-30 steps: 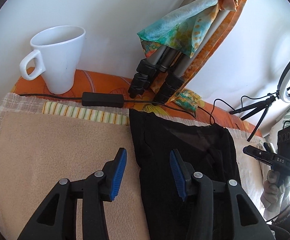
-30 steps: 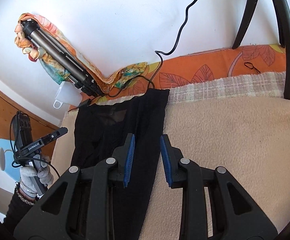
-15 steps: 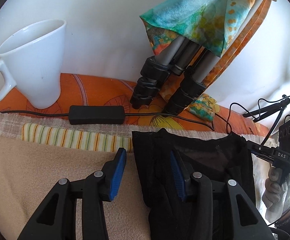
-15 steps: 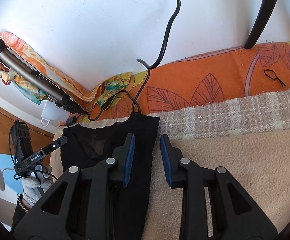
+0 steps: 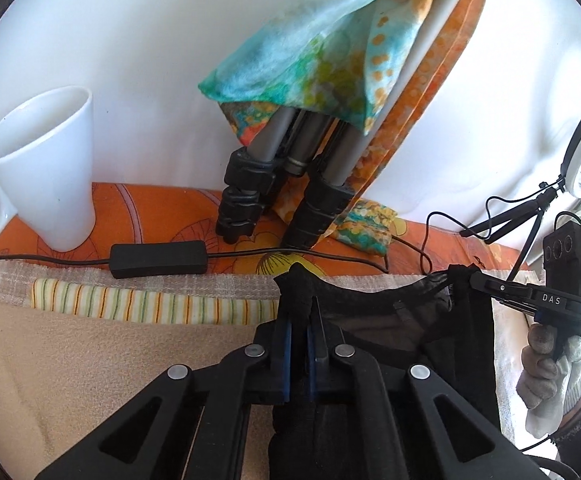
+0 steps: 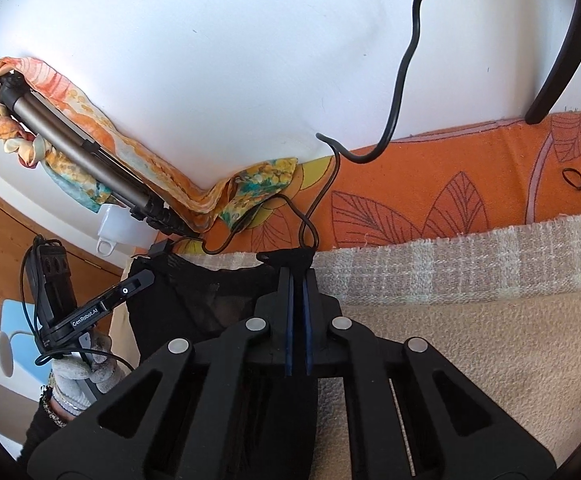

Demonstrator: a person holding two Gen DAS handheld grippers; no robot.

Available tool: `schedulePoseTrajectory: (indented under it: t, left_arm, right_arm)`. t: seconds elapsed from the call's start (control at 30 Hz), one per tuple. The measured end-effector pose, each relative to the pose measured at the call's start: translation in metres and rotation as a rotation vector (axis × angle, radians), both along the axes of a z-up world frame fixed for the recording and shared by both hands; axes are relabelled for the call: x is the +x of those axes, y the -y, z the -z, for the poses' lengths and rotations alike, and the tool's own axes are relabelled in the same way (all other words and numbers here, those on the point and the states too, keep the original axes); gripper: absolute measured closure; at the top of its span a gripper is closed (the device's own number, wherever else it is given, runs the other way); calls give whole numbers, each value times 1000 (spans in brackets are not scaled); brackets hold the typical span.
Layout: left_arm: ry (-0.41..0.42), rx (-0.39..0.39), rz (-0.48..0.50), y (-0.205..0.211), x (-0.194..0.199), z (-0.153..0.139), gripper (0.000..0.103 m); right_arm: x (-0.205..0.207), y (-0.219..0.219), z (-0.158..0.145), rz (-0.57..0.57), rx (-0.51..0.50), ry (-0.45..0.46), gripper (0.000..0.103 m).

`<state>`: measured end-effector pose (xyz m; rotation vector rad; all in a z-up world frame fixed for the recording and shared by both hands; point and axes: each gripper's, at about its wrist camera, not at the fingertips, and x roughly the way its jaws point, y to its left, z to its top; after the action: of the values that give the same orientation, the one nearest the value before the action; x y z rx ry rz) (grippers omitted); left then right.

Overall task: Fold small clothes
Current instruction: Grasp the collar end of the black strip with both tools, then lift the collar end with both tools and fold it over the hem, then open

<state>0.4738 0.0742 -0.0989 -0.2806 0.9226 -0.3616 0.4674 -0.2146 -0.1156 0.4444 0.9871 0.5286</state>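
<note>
1. Gripping the far edge of the black garment (image 5: 390, 320) is the step in hand. The garment lies flat on the beige towel (image 5: 90, 360) that covers the table, with its far edge near the orange patterned cloth (image 5: 162, 208).

2. Left gripper (image 5: 299, 320): the fingers have just been closing and are now clamped on the far left corner of the garment. A small peak of black fabric stands up between the blue pads.

3. Right gripper (image 6: 297, 280): the fingers have likewise just been closing and now pinch the far right corner, with a tuft of fabric showing above the tips.

4. Next move, as a judgement: lift both corners together and draw them toward the near edge to make the fold. Keep both grips level so the sheer fabric does not skew or bunch.

5. Hazard: the black cable (image 5: 330, 256) and its inline switch box (image 5: 158, 258) lie just beyond the garment's edge. The white mug (image 5: 42, 168) and the tripod legs (image 5: 282, 200) stand close behind.

6. Hidden or unclear:
   - The near part of the garment is covered by the gripper bodies in both views.
   - How many fabric layers each grip holds cannot be made out.
   - The striped cloth (image 5: 150, 304) is only partly exposed.
</note>
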Motion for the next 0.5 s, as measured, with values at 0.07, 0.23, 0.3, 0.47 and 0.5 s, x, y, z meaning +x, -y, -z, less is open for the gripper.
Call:
schedulePoseTrajectory:
  t: [0.07, 0.23, 0.3, 0.47, 0.5]
  left_arm:
    - [7, -18, -7, -2, -6, -7, 101]
    - [33, -40, 18, -1, -28, -26, 101]
    - [43, -44, 29, 0, -38, -34, 101]
    - [72, -46, 43, 3, -69, -54, 101]
    - [78, -45, 43, 4, -75, -57, 101]
  right_arm:
    - [-5, 1, -8, -2, 8, 12, 98]
    - [-23, 4, -27, -6, 37, 36, 98]
    - [-32, 4, -36, -10, 46, 48, 99]
    - [-61, 2, -57, -25, 49, 71, 99]
    - [-67, 1, -60, -29, 49, 74, 99]
